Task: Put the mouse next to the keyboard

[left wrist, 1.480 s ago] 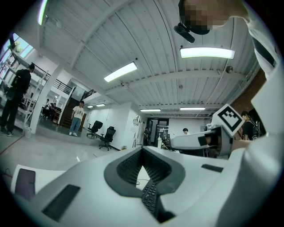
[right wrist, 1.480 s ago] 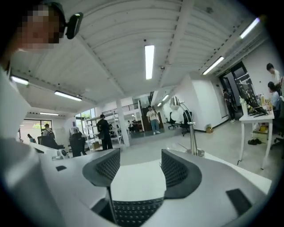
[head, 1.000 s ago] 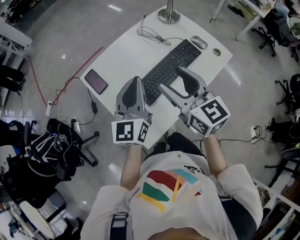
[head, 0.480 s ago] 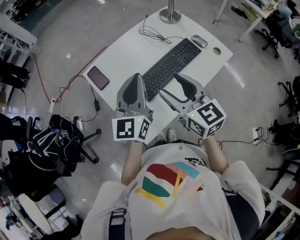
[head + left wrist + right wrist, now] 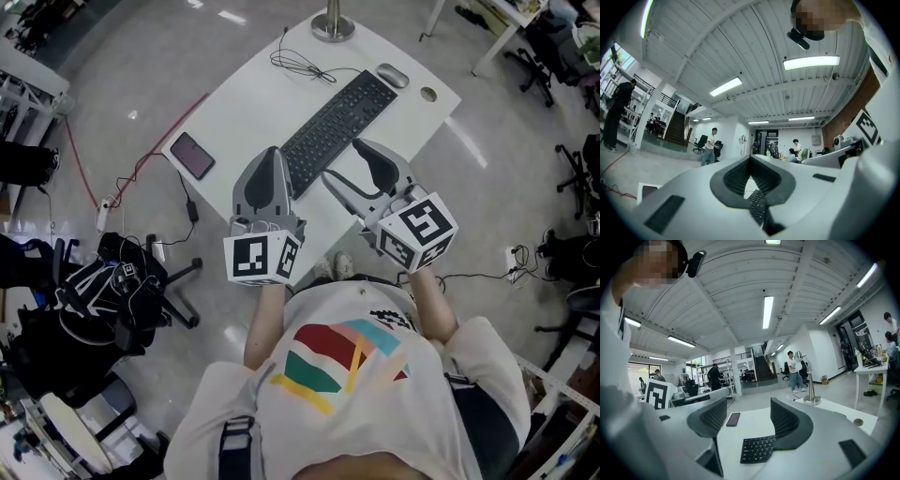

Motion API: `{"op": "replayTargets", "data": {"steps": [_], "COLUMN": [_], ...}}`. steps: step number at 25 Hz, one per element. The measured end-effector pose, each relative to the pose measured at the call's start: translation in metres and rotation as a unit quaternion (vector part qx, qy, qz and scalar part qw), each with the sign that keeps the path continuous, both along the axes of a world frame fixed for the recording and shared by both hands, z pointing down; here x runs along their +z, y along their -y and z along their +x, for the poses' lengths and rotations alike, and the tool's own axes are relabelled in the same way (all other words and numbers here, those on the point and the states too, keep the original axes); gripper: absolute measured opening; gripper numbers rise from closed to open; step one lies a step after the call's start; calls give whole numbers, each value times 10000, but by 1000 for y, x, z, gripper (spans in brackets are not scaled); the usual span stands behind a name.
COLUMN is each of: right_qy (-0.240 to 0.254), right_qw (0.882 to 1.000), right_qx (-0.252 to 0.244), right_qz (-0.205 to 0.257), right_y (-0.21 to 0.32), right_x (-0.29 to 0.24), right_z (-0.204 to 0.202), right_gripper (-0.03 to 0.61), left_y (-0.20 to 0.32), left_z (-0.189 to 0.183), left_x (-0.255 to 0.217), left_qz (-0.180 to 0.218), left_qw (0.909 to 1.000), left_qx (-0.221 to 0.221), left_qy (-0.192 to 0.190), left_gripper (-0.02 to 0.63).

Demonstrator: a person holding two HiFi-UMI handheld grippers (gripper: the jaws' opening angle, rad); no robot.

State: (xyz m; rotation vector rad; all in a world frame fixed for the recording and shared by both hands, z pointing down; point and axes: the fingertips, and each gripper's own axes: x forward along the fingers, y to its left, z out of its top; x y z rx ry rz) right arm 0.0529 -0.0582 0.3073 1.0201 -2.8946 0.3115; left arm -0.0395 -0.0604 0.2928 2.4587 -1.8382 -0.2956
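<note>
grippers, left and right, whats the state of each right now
Left gripper: shut, holding nothing.
Right gripper: open, nothing between its jaws.

— Hidden in the head view?
— Near end of the keyboard (image 5: 337, 131), behind the left gripper (image 5: 272, 157) and right gripper (image 5: 342, 157). Same for the near edge of the desk (image 5: 248, 103).
— Cut off anywhere?
— Lamp base (image 5: 333, 23), by the top edge.
— And the mouse (image 5: 393, 75)?
— Too small to tell buttons or cable.
— From the gripper views?
— Left: just a sliver of keys through the hollow between the jaws. Right: far end of the keyboard covered by one jaw.
</note>
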Motion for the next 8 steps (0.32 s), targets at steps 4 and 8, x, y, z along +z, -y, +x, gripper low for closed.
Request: {"op": "replayTargets", "data": {"steps": [4, 8], "right_qy": [-33, -34], "right_qw": [10000, 10000], "right_qx": [14, 14], "right_qz": [-13, -10], "right_y": [-1, -1], "right_x": [1, 2], "right_z": [1, 2], "right_gripper": [301, 301], "left_y": [0, -1], "left_z": [-1, 0], "left_x": [-2, -3], "left_qz": [1, 26], "left_qw": [9999, 9999], "left_qx": [15, 29], "left_qy": [-139, -105], "left_gripper": [43, 43]}}
